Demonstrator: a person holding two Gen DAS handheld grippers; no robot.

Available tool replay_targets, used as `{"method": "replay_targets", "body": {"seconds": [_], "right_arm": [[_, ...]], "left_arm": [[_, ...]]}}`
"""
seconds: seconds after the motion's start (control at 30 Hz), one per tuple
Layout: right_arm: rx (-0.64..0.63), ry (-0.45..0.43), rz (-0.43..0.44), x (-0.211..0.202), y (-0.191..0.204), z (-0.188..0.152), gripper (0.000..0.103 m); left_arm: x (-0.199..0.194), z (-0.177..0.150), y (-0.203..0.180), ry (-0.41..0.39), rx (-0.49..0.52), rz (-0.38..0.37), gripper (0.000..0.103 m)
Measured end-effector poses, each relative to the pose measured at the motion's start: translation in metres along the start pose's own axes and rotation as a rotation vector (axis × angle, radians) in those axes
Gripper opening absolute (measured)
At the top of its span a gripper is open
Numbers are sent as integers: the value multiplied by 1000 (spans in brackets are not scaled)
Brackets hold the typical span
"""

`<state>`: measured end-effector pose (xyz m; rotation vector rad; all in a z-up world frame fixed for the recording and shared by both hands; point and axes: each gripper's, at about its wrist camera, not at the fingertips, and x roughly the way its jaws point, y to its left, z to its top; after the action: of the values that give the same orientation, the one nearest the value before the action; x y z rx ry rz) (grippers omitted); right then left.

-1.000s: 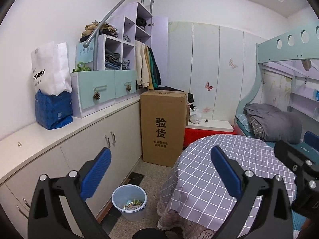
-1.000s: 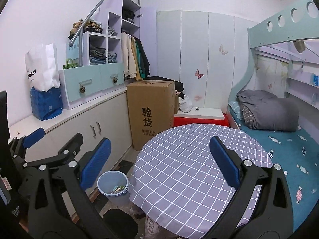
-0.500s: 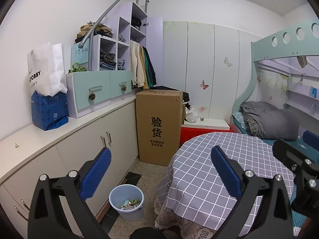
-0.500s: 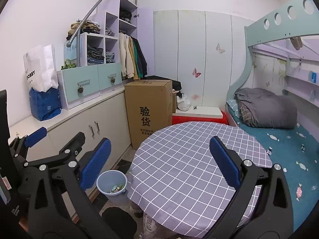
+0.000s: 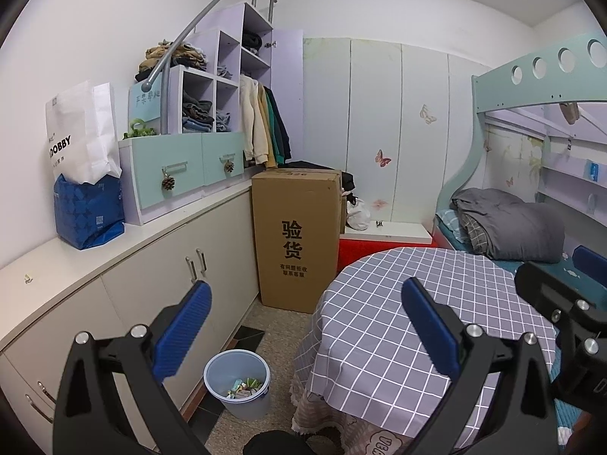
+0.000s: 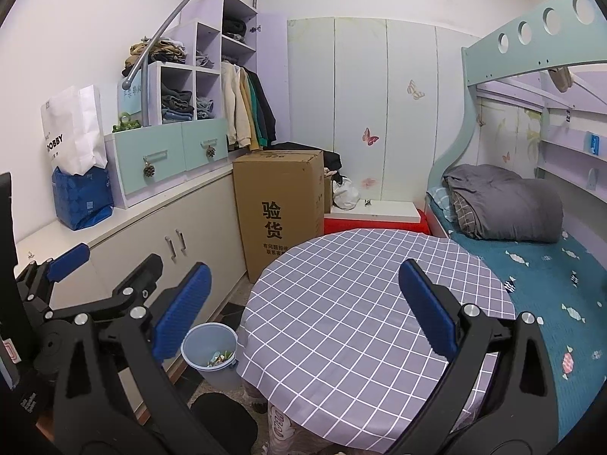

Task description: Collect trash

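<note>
A pale blue trash bin (image 5: 238,386) with small scraps of trash inside stands on the floor between the cabinets and the round table; it also shows in the right wrist view (image 6: 210,352). My left gripper (image 5: 303,326) is open and empty, held above the bin and the table's edge. My right gripper (image 6: 303,318) is open and empty over the checked tablecloth (image 6: 364,303). The left gripper also shows at the left of the right wrist view (image 6: 106,273). No loose trash shows on the table.
A white cabinet run (image 5: 159,265) lines the left wall with a blue bag (image 5: 89,208) and a white paper bag (image 5: 81,132) on top. A tall cardboard box (image 5: 297,239) stands behind the bin. A bunk bed (image 6: 531,250) is at the right.
Both grippers have drawn back and risen slightly, so the bin and table sit lower and smaller in view. Both stay open and empty.
</note>
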<state>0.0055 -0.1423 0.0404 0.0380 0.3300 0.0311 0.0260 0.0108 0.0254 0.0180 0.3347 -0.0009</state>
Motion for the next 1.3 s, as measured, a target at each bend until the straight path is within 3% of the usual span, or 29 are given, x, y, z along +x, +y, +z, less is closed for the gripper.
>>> {"method": "replay_targets", "body": {"seconds": [1.3], "right_arm": [[3,7,7,2,-1,0,97]], "left_arm": [[1,0,1,5,9,4,98]]}}
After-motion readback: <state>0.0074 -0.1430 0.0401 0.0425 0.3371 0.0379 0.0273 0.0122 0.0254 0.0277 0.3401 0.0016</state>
